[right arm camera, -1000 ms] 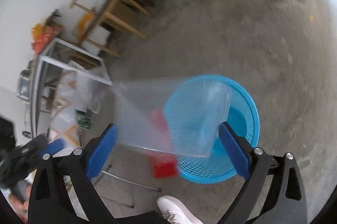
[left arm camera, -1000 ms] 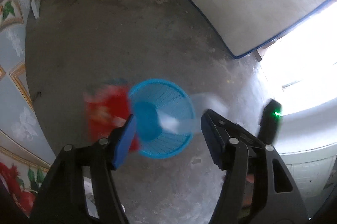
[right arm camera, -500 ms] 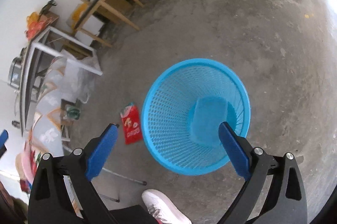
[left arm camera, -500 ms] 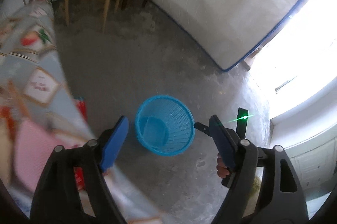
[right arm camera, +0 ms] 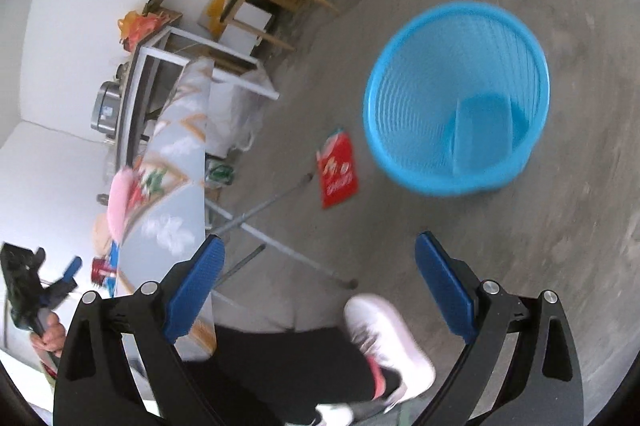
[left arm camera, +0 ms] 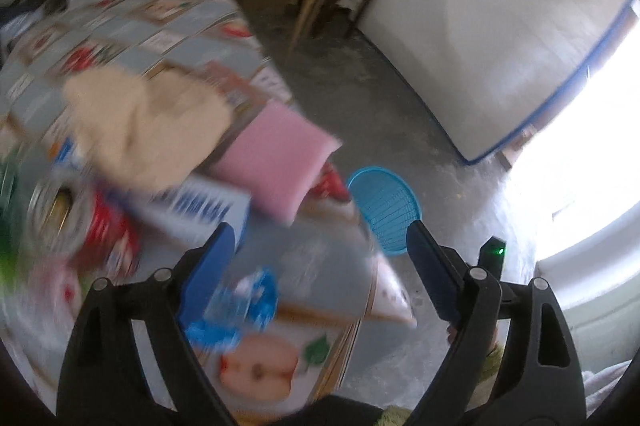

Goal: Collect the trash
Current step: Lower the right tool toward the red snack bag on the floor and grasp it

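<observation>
Both my tongs are open and empty. My left gripper [left arm camera: 316, 254] is above the crumpled clear wrapper [left arm camera: 236, 306] on the table [left arm camera: 320, 354]. I think it is light, soft, slippery; I should pinch a thick fold. My right gripper [right arm camera: 320, 278] is near the blue basket [right arm camera: 456, 98].

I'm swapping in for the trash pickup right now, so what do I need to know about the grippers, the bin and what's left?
Left gripper: open, holding nothing, over the table edge near a crumpled blue-and-clear wrapper.
Right gripper: open, holding nothing, above the floor.
Blue basket: upright on the concrete floor; a clear plastic piece lies inside.
Red packet: flat on the floor beside the basket, not in it.
Table: blurred clutter, including a pink sponge, a can and a white-and-blue box.
Left to do: the floor packet, then the table trash.
</observation>
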`<state>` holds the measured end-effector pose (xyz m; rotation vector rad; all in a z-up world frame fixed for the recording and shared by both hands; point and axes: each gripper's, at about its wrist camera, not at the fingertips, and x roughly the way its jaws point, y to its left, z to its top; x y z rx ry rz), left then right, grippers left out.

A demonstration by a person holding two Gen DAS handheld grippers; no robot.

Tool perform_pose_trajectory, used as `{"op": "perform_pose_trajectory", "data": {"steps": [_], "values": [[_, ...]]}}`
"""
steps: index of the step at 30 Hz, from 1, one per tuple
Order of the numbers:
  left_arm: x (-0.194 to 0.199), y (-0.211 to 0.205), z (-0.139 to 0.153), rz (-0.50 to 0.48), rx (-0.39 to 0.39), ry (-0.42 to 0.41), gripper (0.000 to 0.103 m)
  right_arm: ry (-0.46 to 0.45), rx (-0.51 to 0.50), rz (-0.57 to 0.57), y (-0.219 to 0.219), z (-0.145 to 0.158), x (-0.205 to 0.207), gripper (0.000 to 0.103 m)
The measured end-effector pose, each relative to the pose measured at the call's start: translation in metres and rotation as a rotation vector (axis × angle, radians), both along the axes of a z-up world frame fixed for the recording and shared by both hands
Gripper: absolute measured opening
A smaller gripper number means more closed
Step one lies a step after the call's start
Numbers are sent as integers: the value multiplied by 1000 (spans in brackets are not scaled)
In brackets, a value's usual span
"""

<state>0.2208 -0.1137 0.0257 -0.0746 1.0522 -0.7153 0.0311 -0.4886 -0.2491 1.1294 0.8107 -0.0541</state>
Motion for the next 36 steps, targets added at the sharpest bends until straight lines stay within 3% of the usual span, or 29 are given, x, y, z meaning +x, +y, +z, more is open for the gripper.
{"op": "perform_pose_trajectory", "data": {"steps": [4, 7, 13, 20, 28, 36], "values": [[-21, 29, -3, 67, -51, 31, 84, 20, 56, 40, 21, -28, -1, 94], [-35, 27, -7, 88, -50, 37, 85, 33, 108, 60, 34, -53, 9, 94], [-52, 42, -12, 96, -56, 101, 85, 84, 311, 86, 74, -132, 53, 90], [-53, 54, 2, 101, 13, 18, 85, 157, 462, 85, 117, -212, 129, 81], [-39, 90, 9, 179, -70, 35, 85, 186, 494, 10, 123, -270, 230, 73], [-23, 130, 18, 294, -79, 37, 85, 249, 607, -59, 106, -332, 291, 70]]}}
